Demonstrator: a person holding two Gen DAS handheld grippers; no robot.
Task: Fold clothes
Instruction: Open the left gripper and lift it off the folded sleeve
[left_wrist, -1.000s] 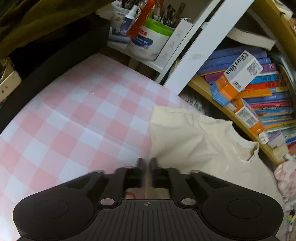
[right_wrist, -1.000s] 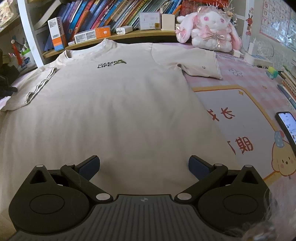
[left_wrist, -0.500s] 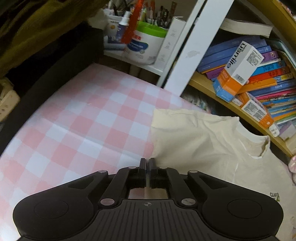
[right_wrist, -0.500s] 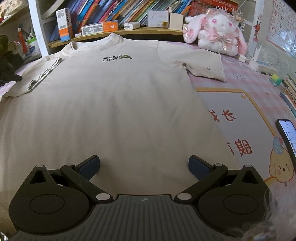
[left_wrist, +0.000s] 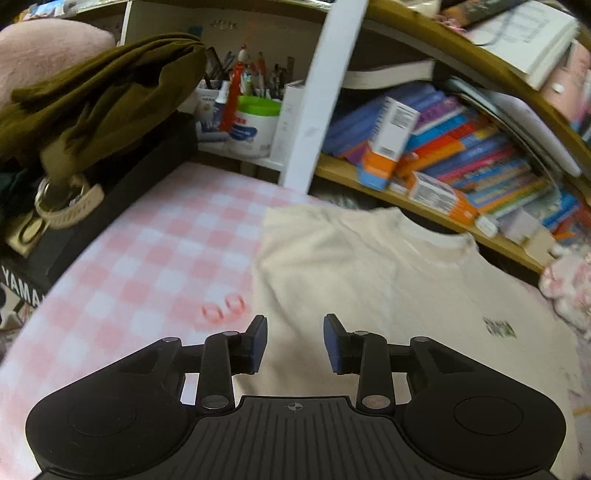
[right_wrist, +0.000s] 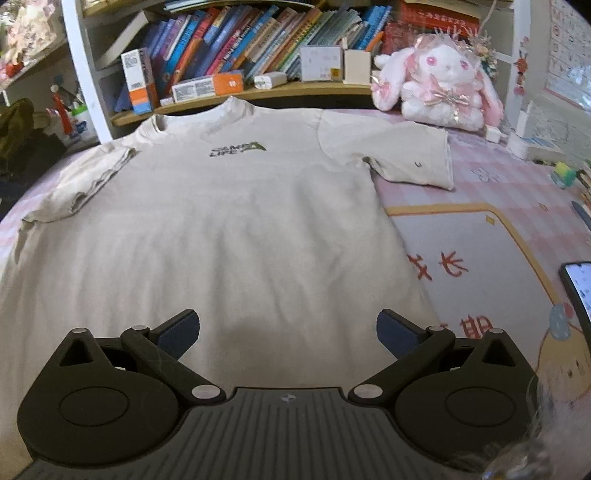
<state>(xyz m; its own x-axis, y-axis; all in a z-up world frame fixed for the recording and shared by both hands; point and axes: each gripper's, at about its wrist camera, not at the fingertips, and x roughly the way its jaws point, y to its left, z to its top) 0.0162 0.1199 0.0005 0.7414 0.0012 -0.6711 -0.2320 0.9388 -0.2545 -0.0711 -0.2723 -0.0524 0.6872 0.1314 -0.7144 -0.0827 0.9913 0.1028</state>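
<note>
- Your left claw (left_wrist: 294, 341) had just been opening, released and empty above the cream T-shirt (left_wrist: 388, 280).
- Your right claw (right_wrist: 288, 330) hung wide open over the T-shirt's hem, grasping nothing.

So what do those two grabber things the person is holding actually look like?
Both look alike. Each hand-held gripper, left and right, has a black plastic body with a ribbed centre plate marked by a small crosshair, two rounded lobes with circular recesses, and black link arms on silver pins. The fingers end in dark blue pads. No cables, hands or sleeves show.
</note>
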